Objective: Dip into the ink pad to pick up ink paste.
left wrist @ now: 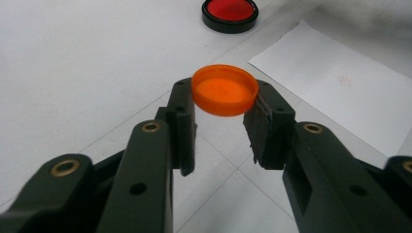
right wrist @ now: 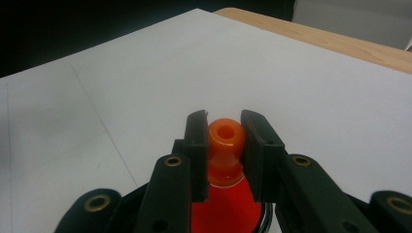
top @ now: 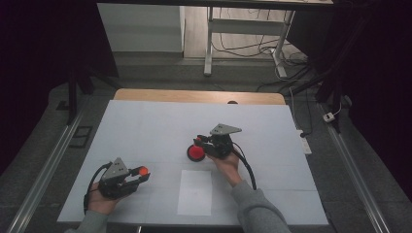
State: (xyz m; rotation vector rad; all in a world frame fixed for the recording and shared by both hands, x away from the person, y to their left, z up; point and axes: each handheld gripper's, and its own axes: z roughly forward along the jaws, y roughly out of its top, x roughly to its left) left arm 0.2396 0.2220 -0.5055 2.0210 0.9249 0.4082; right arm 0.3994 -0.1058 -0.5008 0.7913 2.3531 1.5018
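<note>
A: How many grippers are on the table side, and what is each doing?

B: Two. The left gripper sits near the front left corner of the white table, and its jaws are clenched on one orange cap, pinching it by its rim and holding it flat above the surface. The right gripper is near the middle of the table, its jaws clamped around the round orange knob at the top of a red piece.

A: So one cap. Anything else red or orange?

B: One red disc with a black rim lies on the table, right at the right gripper's tips in the high view. In the left gripper view it lies well beyond the cap, toward the far edge of that picture. The knob has a small hole in its top; I cannot tell how the red piece under it joins the disc.

A: Any paper?

B: One white sheet, flat on the table between the two hands, toward the front edge. It is just beside the disc but apart from it.

A: And hands?

B: Two, one behind each gripper, with grey sleeves coming in from the bottom.
</note>
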